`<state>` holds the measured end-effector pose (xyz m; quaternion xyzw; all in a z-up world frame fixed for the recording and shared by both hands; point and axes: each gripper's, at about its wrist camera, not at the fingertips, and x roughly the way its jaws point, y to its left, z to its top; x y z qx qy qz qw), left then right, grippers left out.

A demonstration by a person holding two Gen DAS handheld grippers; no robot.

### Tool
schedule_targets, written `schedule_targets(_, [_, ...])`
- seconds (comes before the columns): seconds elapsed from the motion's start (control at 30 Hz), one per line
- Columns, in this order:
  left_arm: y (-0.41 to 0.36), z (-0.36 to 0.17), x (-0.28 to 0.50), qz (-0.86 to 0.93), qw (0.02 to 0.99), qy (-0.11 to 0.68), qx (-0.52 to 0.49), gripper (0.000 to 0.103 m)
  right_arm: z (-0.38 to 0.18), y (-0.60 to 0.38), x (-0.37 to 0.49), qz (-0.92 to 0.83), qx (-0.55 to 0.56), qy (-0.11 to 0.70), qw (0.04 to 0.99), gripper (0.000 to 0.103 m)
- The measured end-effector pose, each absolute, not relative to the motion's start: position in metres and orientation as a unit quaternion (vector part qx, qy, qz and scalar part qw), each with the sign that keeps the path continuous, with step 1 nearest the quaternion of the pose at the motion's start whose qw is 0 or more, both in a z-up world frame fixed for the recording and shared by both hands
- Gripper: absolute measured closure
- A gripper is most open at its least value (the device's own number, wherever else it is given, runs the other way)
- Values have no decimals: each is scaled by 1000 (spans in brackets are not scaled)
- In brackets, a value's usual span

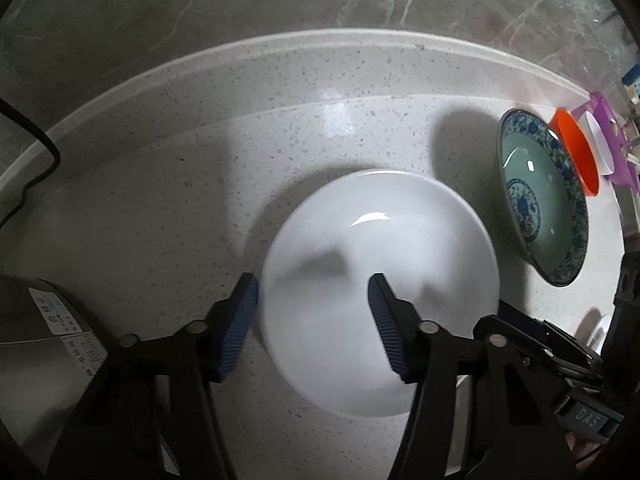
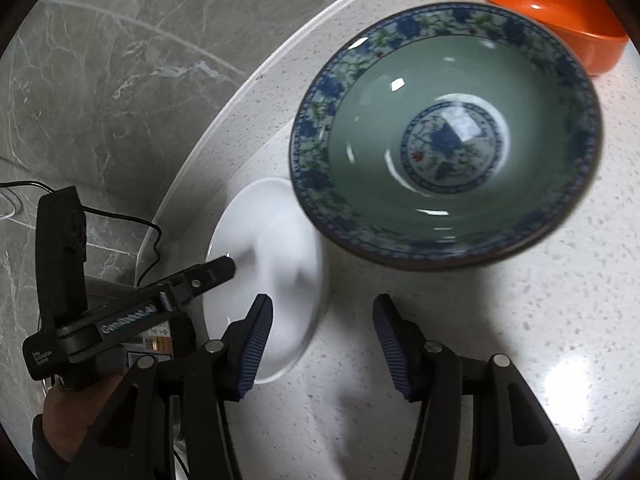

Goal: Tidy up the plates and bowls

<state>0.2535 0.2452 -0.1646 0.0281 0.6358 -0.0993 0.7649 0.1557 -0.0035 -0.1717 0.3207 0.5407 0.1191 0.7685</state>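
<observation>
A white plate [image 1: 380, 292] lies on the speckled counter under my left gripper [image 1: 312, 284], which is open with one finger off the plate's left rim and one over the plate. The plate also shows in the right wrist view [image 2: 272, 256], left of my right gripper [image 2: 322, 304]. My right gripper is open and empty, just in front of a green bowl with a blue floral rim [image 2: 444, 136]. That bowl shows at the right in the left wrist view [image 1: 540, 196]. An orange bowl [image 2: 556, 12] sits beyond it.
The counter's raised back edge [image 1: 320, 52] meets a grey marble wall. A dark appliance with a label [image 1: 48, 320] stands at the left with a black cable. Purple and white items [image 1: 604, 136] lie past the orange bowl [image 1: 576, 152].
</observation>
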Motion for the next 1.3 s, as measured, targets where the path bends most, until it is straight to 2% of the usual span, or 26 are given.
schedule_targets(0.13, [252,-172,256,-97,763,639,16,67,-172,0,158,117,318,539,771,52])
schedule_targets(0.23, [256,-175,257,-98,764,638,10,70,-173,3,161,116,315,540,772,56])
schedule_targets(0.37, [257,-179,255,-101,763,639,11,74,-178,7,165,115,307,549,769,79])
schedule_targets(0.47, [259,-185,254,-102,765,636,11,76,-179,7,167,104,301,549,773,89])
schedule_targets(0.7, [261,-188,245,-110,773,625,18,85,-178,3,168,97,287,545,782,90])
schedule_targets(1.3, [237,-172,153,-131,776,617,5,85,-159,-24,121,101,261,545,790,91])
